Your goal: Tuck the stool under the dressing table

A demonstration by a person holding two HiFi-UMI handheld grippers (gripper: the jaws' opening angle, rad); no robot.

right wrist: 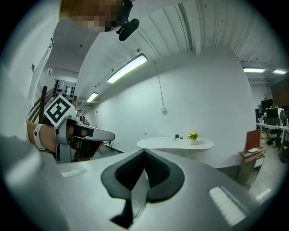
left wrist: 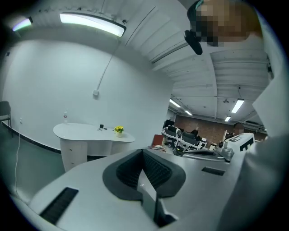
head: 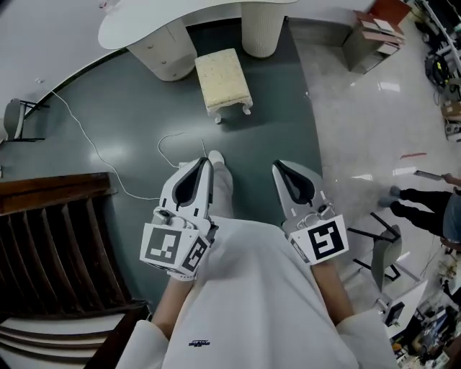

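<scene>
The cream cushioned stool (head: pixel 223 78) stands on the dark green floor, just in front of the white dressing table (head: pixel 166 18), between its two pedestals. My left gripper (head: pixel 205 163) and right gripper (head: pixel 278 168) are held side by side well short of the stool, both pointing toward it. Both are shut and hold nothing. In the left gripper view the shut left gripper (left wrist: pixel 142 151) hides the stool, and the dressing table (left wrist: pixel 92 134) shows far off. The right gripper (right wrist: pixel 144 152) likewise covers the stool, with the table (right wrist: pixel 175 143) beyond.
A white cable (head: pixel 94 148) runs across the floor to the left. A dark wooden slatted piece (head: pixel 57 238) stands at the near left, and a brown shelf unit (head: pixel 374 36) at the far right. A person's shoes (head: pixel 425 209) and a metal chair frame (head: pixel 385 252) are at the right. A small yellow flower pot (right wrist: pixel 193 136) sits on the table.
</scene>
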